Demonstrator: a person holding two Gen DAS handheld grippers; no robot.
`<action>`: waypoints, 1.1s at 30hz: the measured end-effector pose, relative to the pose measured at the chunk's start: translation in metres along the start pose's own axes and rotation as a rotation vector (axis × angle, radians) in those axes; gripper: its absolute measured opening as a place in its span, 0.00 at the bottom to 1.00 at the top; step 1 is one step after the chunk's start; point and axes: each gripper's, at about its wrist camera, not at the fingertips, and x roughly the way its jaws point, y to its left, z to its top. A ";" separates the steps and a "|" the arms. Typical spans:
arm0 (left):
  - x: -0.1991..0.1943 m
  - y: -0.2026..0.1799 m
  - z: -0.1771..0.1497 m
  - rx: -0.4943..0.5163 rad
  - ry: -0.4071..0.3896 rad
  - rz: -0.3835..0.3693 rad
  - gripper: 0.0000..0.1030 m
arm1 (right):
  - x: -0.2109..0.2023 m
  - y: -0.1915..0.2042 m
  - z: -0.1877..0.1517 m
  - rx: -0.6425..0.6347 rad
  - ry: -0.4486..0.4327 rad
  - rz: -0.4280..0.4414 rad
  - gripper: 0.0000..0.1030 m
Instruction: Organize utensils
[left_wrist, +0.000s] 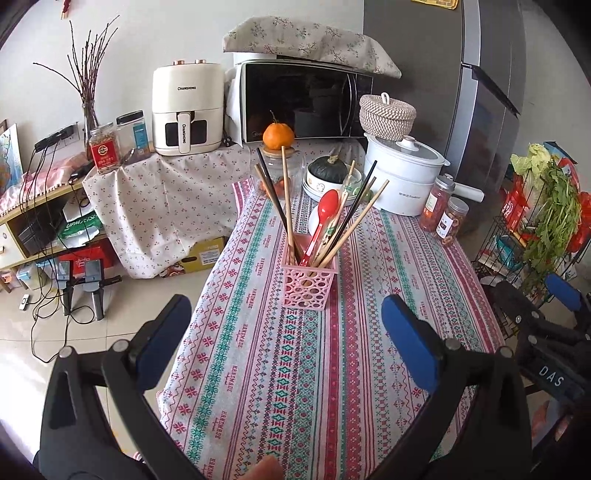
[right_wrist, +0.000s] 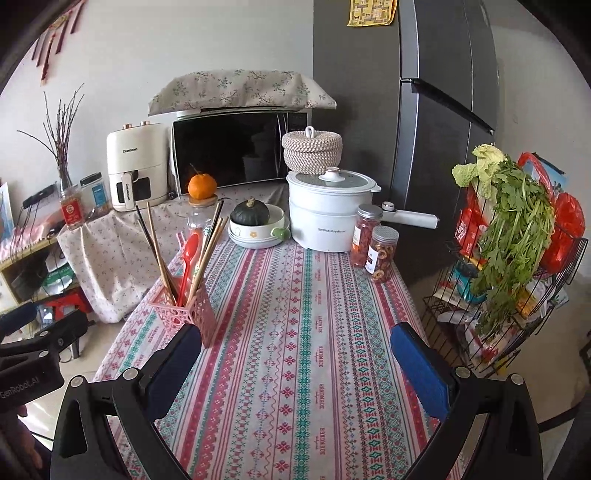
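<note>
A pink perforated holder (left_wrist: 309, 283) stands on the patterned tablecloth (left_wrist: 280, 369), holding several wooden and black chopsticks (left_wrist: 286, 199) and a red spoon (left_wrist: 320, 225). My left gripper (left_wrist: 284, 325) hovers open just in front of the holder, nothing between its blue pads (left_wrist: 410, 343). The right gripper's body (left_wrist: 546, 332) shows at the right edge of the left wrist view. In the right wrist view the holder (right_wrist: 184, 310) sits at left, close to the left pad, with the red spoon (right_wrist: 188, 254) inside. My right gripper (right_wrist: 295, 350) is open and empty over bare tablecloth (right_wrist: 314, 332).
At the table's far end stand a white electric pot (right_wrist: 325, 214), two snack jars (right_wrist: 373, 240), a bowl with a green squash (right_wrist: 255, 221) and a glass jar topped by an orange (right_wrist: 201, 188). A wire rack with greens (right_wrist: 509, 251) is at right. A microwave (left_wrist: 303, 103) sits behind.
</note>
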 end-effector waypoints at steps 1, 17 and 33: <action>0.000 0.000 -0.001 0.002 0.002 -0.001 0.99 | 0.002 0.001 0.000 -0.001 0.005 -0.001 1.00; 0.000 -0.002 -0.003 0.009 0.007 -0.010 0.99 | 0.008 0.001 -0.003 0.006 0.022 -0.003 1.00; -0.006 -0.004 -0.001 -0.005 -0.012 -0.019 0.99 | 0.005 -0.002 -0.001 0.018 0.004 -0.016 1.00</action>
